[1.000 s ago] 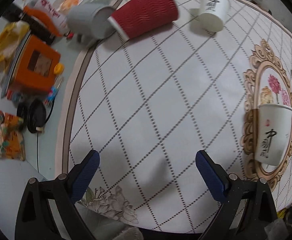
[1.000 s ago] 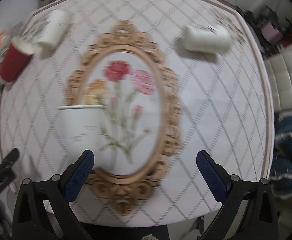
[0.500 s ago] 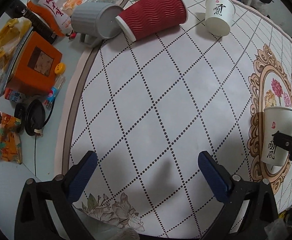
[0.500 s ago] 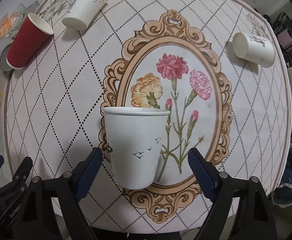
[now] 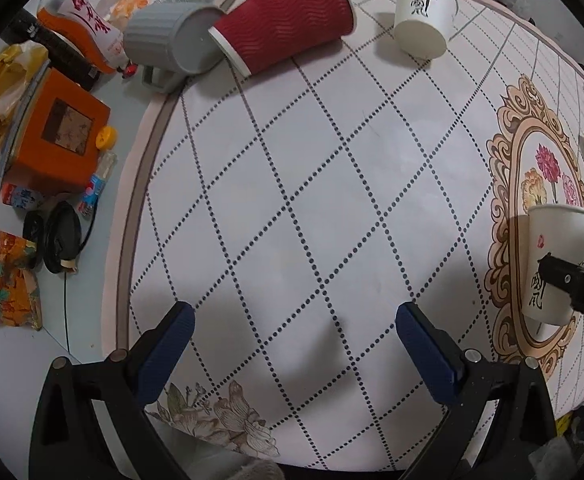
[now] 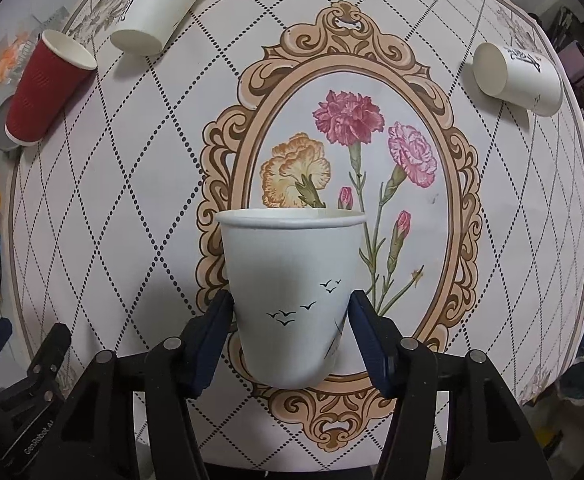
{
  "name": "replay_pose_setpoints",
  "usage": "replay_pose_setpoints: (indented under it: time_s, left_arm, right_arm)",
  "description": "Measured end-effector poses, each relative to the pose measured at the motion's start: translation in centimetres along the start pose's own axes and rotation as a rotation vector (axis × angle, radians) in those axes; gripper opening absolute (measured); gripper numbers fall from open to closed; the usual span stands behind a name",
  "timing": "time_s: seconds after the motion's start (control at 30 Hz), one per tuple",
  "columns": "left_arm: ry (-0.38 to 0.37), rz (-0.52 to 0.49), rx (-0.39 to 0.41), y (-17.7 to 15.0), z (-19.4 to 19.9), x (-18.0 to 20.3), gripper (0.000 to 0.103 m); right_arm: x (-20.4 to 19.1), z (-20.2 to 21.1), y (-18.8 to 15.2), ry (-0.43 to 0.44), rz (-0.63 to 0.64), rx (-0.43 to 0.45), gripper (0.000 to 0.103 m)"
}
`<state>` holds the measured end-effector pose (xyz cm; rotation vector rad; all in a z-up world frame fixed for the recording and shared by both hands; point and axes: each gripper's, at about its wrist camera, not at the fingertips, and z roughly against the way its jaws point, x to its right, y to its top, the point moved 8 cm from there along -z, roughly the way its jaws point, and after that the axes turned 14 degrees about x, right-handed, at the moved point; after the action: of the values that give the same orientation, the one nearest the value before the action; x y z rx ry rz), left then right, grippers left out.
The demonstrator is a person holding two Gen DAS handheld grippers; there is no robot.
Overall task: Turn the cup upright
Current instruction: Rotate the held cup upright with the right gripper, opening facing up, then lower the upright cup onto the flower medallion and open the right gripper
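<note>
Right wrist view: right gripper (image 6: pixel 290 320) jaws closed against an upright white cup (image 6: pixel 290 300) on the oval flower print.
Left gripper (image 5: pixel 293 340): jaws wide, holding nothing.
Lying nearby: red cup (image 5: pixel 284 24), two white cups (image 6: pixel 158 6) (image 6: pixel 517 74).
Table edge: grey mug (image 5: pixel 168 40), orange box (image 5: pixel 58 144).

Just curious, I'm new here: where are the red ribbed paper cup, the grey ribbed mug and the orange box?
red ribbed paper cup (image 5: pixel 288 20), left wrist view, side wall.
grey ribbed mug (image 5: pixel 152 36), left wrist view, side.
orange box (image 5: pixel 58 132), left wrist view, top face.
</note>
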<state>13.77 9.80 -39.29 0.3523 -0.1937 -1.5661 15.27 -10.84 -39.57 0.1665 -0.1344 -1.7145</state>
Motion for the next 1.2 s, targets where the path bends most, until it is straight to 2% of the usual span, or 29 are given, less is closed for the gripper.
replay_pose_setpoints:
  time_s: [0.2,0.37,0.57,0.7,0.8,0.83,0.93,1.2]
  left_arm:
    - [-0.016,0.030,-0.072,0.2,-1.1,0.6,0.103]
    - [-0.011,0.030,-0.091,1.7,-2.1,1.4,0.103]
    - [0.030,0.009,-0.083,3.9,-4.1,2.0,0.103]
    - [0.046,-0.008,-0.088,4.4,-5.5,1.9,0.103]
    - [0.049,-0.020,-0.095,4.2,-6.1,1.7,0.103]
    - [0.047,-0.020,-0.096,3.8,-6.2,1.3,0.103]
    - [0.040,-0.014,-0.100,3.2,-6.1,0.8,0.103]
    - [0.023,-0.020,-0.059,1.9,-4.3,0.6,0.103]
  right_arm:
    - [1.3,2.0,1.8,0.064,-0.058,0.124,0.061]
    - [2.3,3.5,4.8,0.085,-0.091,0.297,0.061]
    - [2.2,3.4,8.8,0.050,-0.119,0.521,0.061]
    - [1.7,1.5,10.4,-0.011,-0.079,0.629,0.061]
    - [1.3,0.0,10.1,-0.046,-0.037,0.665,0.061]
    - [1.2,0.3,9.8,-0.056,-0.020,0.697,0.061]
    - [1.0,0.7,8.5,-0.063,-0.006,0.720,0.061]
    - [1.4,0.4,5.4,-0.068,-0.015,0.667,0.062]
